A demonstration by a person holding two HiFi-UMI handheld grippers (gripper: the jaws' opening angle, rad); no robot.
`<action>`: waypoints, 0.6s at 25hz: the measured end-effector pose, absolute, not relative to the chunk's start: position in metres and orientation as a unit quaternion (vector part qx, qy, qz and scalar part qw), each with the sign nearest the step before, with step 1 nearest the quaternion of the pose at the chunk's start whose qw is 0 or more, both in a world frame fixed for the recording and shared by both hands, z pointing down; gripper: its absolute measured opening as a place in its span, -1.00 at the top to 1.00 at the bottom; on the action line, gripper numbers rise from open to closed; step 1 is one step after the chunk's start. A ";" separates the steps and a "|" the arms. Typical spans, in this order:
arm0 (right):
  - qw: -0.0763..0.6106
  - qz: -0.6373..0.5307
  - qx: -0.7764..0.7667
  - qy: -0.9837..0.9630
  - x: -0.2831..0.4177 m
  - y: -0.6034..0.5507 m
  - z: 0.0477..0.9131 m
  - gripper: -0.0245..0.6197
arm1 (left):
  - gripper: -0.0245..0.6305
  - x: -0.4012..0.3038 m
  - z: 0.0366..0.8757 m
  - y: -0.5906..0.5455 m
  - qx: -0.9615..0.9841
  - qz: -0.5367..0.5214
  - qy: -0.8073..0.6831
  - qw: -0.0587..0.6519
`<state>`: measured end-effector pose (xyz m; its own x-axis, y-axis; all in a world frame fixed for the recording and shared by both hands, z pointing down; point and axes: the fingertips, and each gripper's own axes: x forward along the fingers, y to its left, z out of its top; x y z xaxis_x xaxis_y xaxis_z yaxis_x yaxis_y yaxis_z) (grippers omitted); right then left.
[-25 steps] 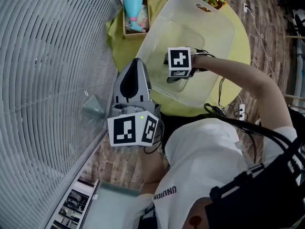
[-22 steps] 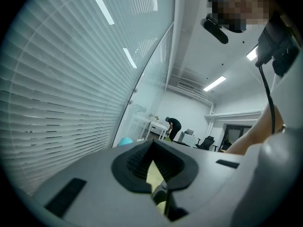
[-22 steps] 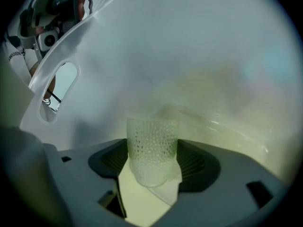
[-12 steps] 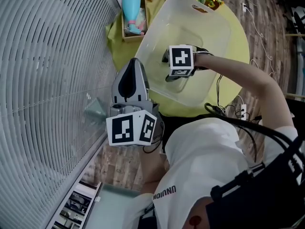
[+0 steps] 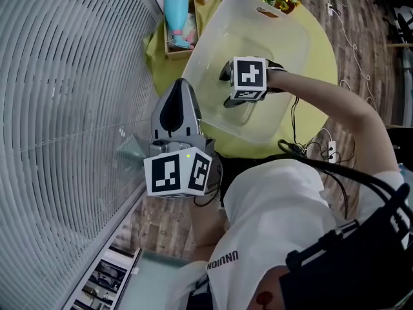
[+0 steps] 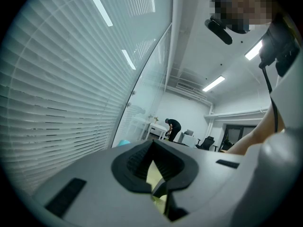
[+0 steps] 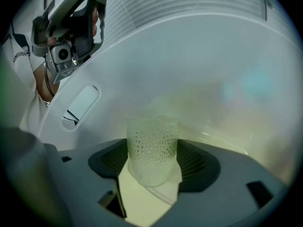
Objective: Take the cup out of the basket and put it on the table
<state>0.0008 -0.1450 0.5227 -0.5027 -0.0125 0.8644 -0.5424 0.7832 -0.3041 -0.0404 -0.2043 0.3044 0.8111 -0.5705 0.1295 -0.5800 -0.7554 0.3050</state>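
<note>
My right gripper [image 7: 152,168] has shifted a little toward the far side of the basket [image 5: 292,39] since a second ago. Its jaws press both sides of the dotted clear cup [image 7: 151,148], inside the basket. My left gripper [image 6: 154,169] is closed, holding nothing, near the basket's rim.

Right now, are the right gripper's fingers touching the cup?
Touching. The right gripper view shows the cup wedged between the fingers, no gap on either side.

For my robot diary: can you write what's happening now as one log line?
right claw: shut on clear dotted cup | cup: inside basket | left claw: shut, empty
</note>
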 end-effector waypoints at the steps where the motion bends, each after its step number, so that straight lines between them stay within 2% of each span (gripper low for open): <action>1: 0.468 0.282 0.172 -0.820 0.002 -0.145 0.521 -0.12 | 0.89 -0.040 0.303 -0.204 0.937 0.014 -0.306 0.166; 15: 0.435 0.255 0.221 -0.835 0.009 -0.159 0.494 -0.12 | 0.89 -0.037 0.304 -0.207 0.938 0.007 -0.304 0.165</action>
<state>0.0094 -0.1587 0.4945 -0.5241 -0.1468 0.8389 -0.5900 0.7729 -0.2334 -0.0371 -0.2070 0.3040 0.8151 -0.5682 0.1129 -0.5727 -0.7611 0.3046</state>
